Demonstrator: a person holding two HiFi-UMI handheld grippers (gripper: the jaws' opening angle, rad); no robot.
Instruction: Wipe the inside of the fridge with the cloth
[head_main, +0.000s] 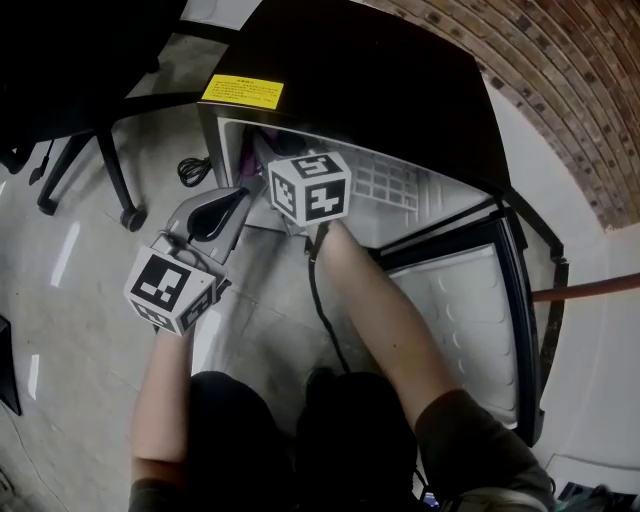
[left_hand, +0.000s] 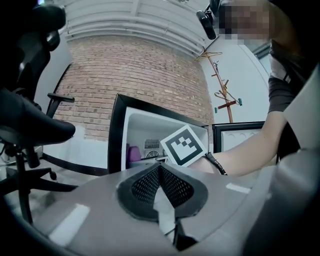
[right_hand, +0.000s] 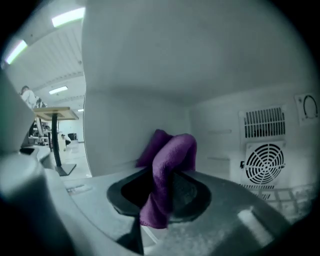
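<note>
A small black fridge (head_main: 350, 90) stands on the floor with its door (head_main: 470, 330) swung open to the right. My right gripper (head_main: 268, 152) reaches into the white interior near the left wall and is shut on a purple cloth (right_hand: 167, 175), which hangs folded over its jaws. The cloth (head_main: 246, 152) shows as a purple patch inside the fridge. The back wall's fan grille (right_hand: 265, 162) lies to the right of the cloth. My left gripper (head_main: 240, 197) hovers outside, in front of the fridge's left edge, shut with nothing in it (left_hand: 160, 175).
An office chair's base (head_main: 95, 170) stands on the floor to the left of the fridge. A black cable (head_main: 192, 170) lies by the fridge's left front corner. A brick wall (head_main: 560, 90) runs behind. The person's legs (head_main: 300, 440) are right before the opening.
</note>
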